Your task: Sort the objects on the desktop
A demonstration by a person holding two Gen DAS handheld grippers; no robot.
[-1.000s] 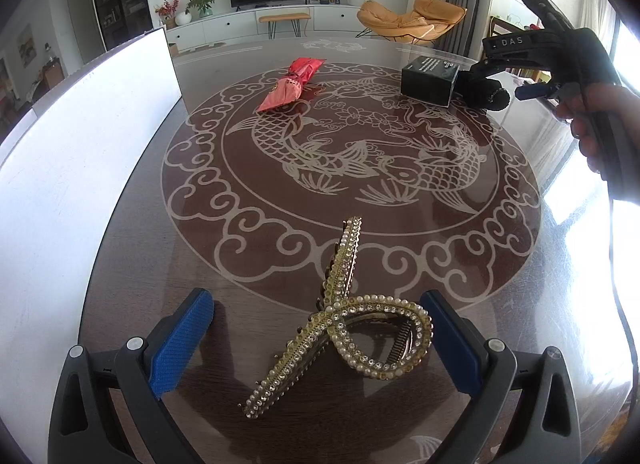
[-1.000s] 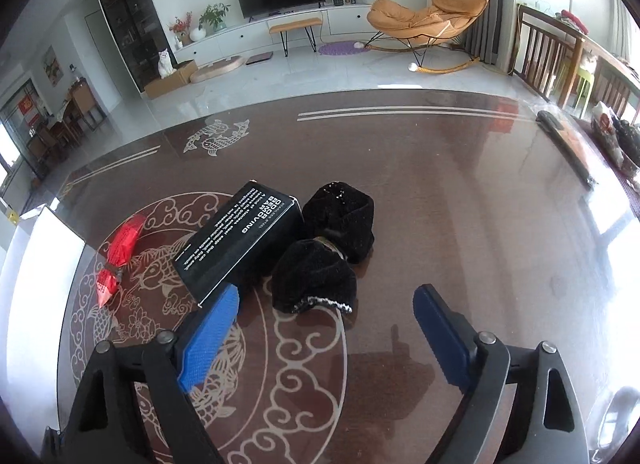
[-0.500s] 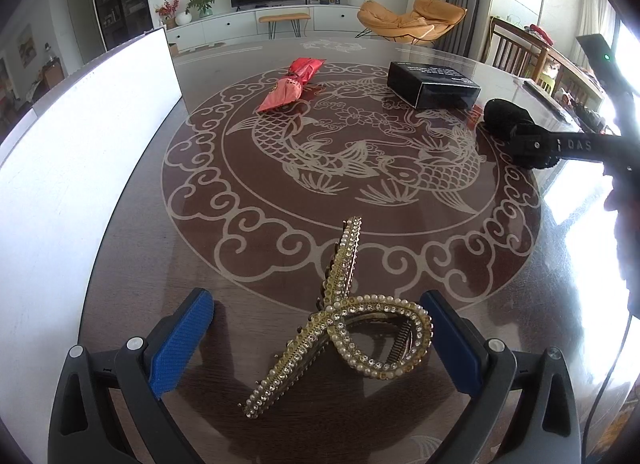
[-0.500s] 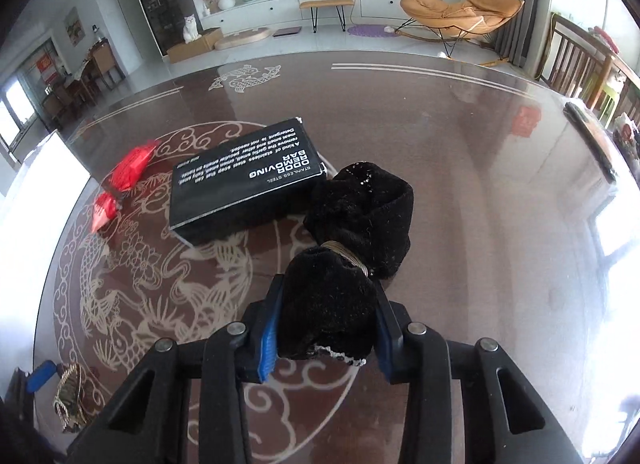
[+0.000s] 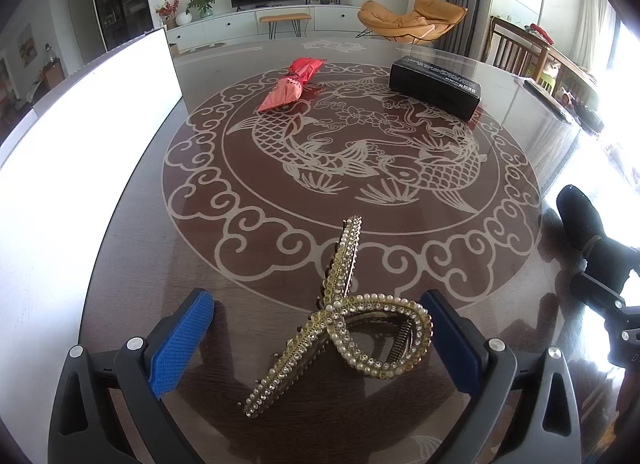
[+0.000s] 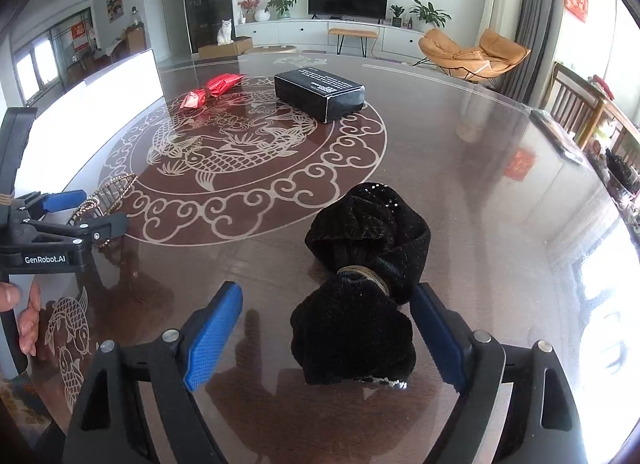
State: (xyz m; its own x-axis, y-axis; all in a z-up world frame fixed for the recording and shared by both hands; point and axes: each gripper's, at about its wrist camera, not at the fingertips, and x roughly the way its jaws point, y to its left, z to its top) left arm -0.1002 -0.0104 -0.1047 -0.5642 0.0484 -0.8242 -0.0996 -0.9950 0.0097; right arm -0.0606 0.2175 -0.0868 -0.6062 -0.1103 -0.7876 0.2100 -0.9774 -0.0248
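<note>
Two blue pads of the left gripper (image 5: 316,340) stand wide apart around the pearl hair clip (image 5: 344,324) lying on the table (image 5: 140,224), the right one just beside it, pressing nothing. From the right wrist, the right gripper (image 6: 326,332) is opening, its pads off the black velvet bow (image 6: 360,296), which rests between them.

Bright daylight, strong fisheye warp, dark vignette at corners.
Light floods in from windows on the right; blown-out glare on the glossy table (image 5: 132,248) right edge and on the white panel (image 5: 80,136). Soft shadows, faint reflections under the gripper fingers (image 6: 212,328). Centre sharp, no motion blur; edges bent.
</note>
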